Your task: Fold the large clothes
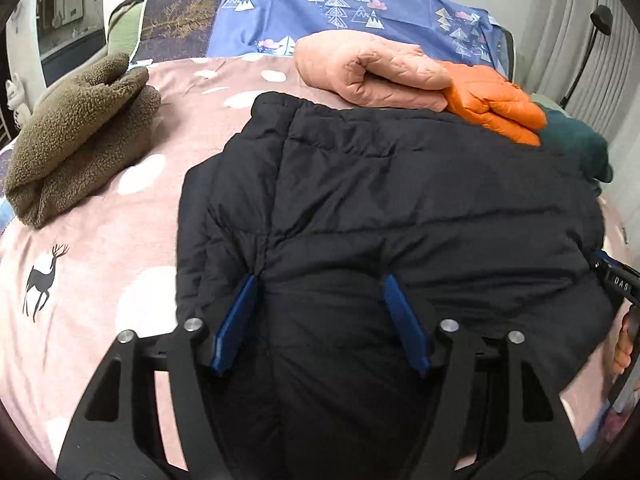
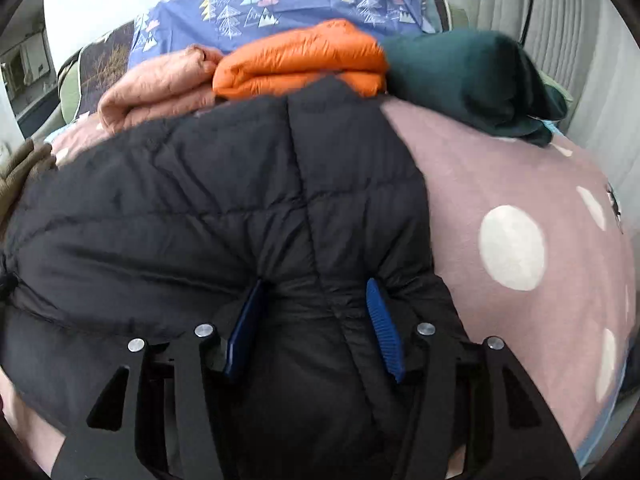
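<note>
A black puffer jacket [image 1: 400, 184] lies spread on the pink dotted bed cover [image 1: 100, 280]. My left gripper [image 1: 320, 278] has a thick bulge of the jacket's near edge between its blue pads [image 1: 240, 320], and the cloth puckers at the pad tips. In the right wrist view the same jacket [image 2: 200, 200] bunches between the blue pads of my right gripper [image 2: 316, 282], close to the garment's right edge. Part of the right gripper [image 1: 612, 276] and a hand [image 1: 624, 348] show at the left wrist view's right edge.
Folded clothes lie around the jacket: a brown fleece [image 1: 80, 136] at the left, then a pink quilted piece [image 1: 372, 72], an orange puffer [image 1: 496, 104] and a dark green garment [image 1: 576, 144] at the back. A blue tree-print cloth [image 1: 340, 12] sits behind them, with curtains [image 1: 580, 40] at the right.
</note>
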Demonstrator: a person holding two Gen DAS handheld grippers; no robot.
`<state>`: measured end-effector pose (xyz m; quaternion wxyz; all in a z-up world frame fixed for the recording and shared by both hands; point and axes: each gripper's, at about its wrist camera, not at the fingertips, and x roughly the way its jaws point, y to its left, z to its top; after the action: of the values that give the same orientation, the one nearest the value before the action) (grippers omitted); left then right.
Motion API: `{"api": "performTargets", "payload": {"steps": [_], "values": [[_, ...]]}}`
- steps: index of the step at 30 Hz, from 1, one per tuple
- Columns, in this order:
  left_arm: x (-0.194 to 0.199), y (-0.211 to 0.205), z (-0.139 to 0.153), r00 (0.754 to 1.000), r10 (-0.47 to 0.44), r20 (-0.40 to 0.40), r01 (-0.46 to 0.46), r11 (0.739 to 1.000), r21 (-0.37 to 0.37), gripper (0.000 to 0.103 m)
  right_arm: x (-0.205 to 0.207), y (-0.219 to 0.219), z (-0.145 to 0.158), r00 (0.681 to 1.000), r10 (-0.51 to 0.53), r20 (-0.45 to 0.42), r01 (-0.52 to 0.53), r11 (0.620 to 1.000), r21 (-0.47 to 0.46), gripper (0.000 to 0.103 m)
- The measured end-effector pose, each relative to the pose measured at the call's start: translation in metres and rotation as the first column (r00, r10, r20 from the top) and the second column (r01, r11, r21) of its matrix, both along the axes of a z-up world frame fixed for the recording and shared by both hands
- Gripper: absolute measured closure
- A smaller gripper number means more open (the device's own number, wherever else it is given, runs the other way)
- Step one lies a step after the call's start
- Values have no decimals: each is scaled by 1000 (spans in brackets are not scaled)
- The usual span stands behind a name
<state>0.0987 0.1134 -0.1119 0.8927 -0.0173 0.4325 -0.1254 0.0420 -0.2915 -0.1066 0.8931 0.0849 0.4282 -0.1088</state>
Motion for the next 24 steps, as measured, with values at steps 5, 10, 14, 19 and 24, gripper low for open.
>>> {"api": "performTargets", "payload": {"steps": [5, 10, 14, 19, 24], "values": [[8, 42, 26, 996, 63, 59, -55, 992, -116, 19, -16, 43, 43, 976, 173, 131, -164, 983, -80, 47], [43, 85, 17, 987, 158, -23, -160, 981, -108, 18, -24, 130, 37, 861, 496, 116, -481, 867, -133, 40], [67, 103, 3, 989, 90, -118, -116, 965, -237, 16, -23, 190, 24, 761, 647, 54, -632, 757, -168, 38], [98, 104, -27, 974, -1, -226, -82, 930, -358, 16, -38, 242, 21, 658, 752, 35, -724, 646, -241, 26], [122, 104, -37, 968, -78, -238, -31, 906, -423, 17, -50, 297, 14, 572, 820, -1, -776, 541, -323, 25]]}}
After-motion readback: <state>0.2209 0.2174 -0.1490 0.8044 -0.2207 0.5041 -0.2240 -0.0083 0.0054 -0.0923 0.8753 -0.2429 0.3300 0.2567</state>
